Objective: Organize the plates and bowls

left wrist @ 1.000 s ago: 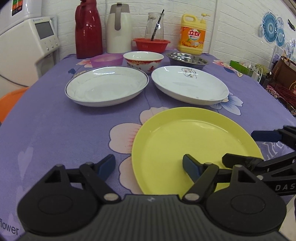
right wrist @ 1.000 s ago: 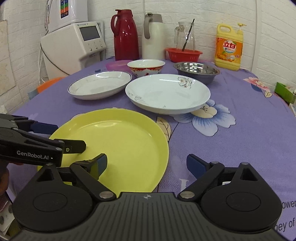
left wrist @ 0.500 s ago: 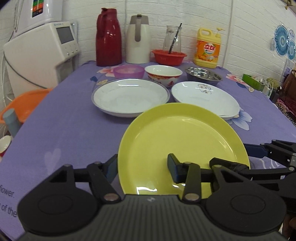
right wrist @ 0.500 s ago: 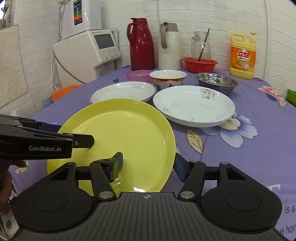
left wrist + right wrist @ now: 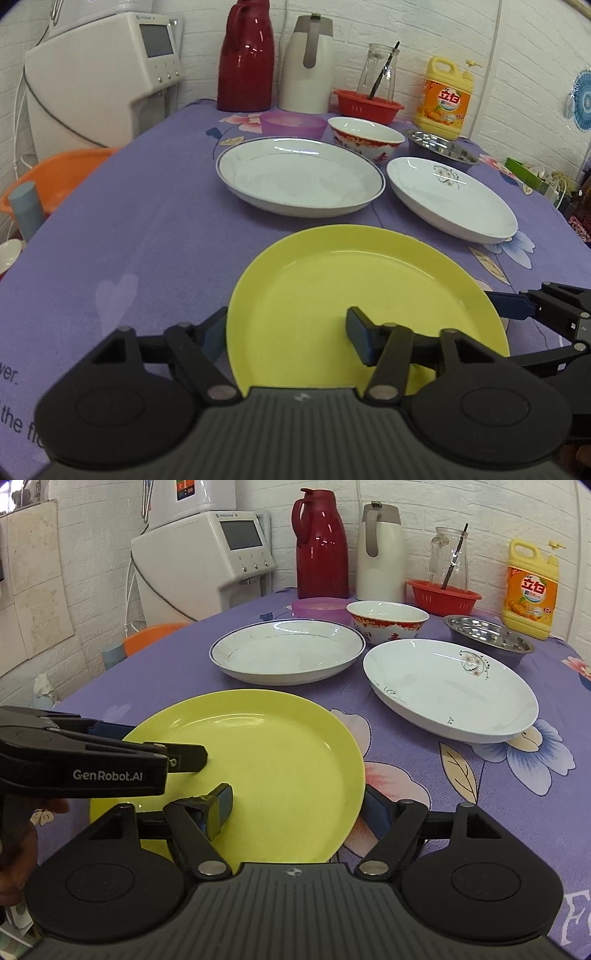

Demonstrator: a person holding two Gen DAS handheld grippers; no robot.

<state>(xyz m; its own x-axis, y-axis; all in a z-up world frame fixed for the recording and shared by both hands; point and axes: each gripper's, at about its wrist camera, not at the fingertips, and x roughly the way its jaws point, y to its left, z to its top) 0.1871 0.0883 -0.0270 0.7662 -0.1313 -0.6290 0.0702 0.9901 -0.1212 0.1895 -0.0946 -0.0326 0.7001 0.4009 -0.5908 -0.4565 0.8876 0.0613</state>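
Both grippers slid with the yellow plate [image 5: 354, 295] toward the white plates [image 5: 299, 175]. Left gripper [image 5: 286, 334] and right gripper [image 5: 299, 805] are opening, straddling its near rim, no pinch. Next probably: regrip, lift, stack.

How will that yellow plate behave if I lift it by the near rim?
The yellow plate looks like thin plastic, so probably light and stiff. Its glossy surface may slip between the pads. It is wide and shallow, so held by one edge it would likely sag or tilt; both the left gripper and right gripper straddle its rim.
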